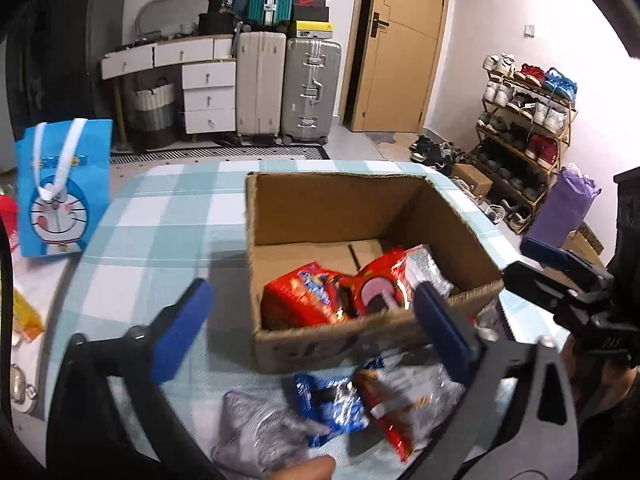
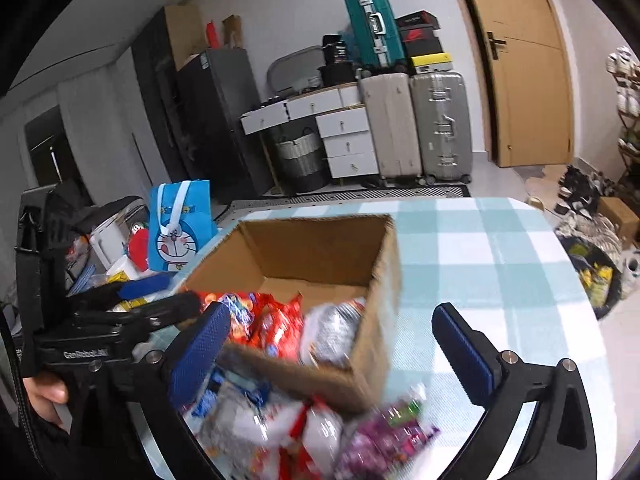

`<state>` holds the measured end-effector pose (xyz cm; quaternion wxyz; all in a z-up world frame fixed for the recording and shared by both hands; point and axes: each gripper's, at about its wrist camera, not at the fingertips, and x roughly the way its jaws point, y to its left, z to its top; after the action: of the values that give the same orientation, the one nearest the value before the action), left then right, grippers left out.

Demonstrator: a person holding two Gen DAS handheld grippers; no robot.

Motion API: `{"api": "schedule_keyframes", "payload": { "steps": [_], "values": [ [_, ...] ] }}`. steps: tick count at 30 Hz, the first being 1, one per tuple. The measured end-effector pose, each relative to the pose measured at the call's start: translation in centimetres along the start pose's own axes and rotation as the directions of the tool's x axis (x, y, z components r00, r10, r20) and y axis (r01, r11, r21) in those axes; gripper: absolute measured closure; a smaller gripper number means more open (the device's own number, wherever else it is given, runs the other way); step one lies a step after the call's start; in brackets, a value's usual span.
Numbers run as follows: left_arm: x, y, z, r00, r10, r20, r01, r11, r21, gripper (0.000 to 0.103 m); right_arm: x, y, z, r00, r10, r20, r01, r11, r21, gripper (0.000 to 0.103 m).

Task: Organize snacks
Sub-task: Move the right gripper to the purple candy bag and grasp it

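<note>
While both grippers stand wide open and empty, snacks wait.
Loose packets (image 1: 360, 408) lie at the table's near edge, before the box (image 1: 360, 240), just under the left gripper (image 1: 316, 332); the right gripper (image 2: 332, 344) hovers beside.

Only one marking reads with any confidence: pale raised lettering, roughly "GenRobot.AI", on the black body of the left gripper (image 2: 138, 292), left in the right wrist view. Print on snack packets (image 2: 276, 320) and far shoe boxes (image 1: 312, 0) is too blurred.
</note>
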<state>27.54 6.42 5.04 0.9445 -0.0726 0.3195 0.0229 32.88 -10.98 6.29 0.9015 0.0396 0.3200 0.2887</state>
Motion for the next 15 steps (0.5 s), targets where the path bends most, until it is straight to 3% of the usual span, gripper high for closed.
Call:
{"api": "schedule_keyframes", "payload": {
  "steps": [9,15],
  "values": [
    [-2.7,2.4,-4.2,1.0,0.008,-0.013,-0.009,0.998,-0.067,0.001,-2.7,-0.6,-3.7,0.994,-0.081,-0.074,0.075,0.994,-0.079,0.001],
    [-3.7,3.6,-6.7,0.999,-0.001,-0.035,-0.002,0.996,-0.09,0.001,-3.4,-0.8,-5.5,0.988,-0.077,-0.133,0.064,0.993,-0.098,0.001]
  ]
}}
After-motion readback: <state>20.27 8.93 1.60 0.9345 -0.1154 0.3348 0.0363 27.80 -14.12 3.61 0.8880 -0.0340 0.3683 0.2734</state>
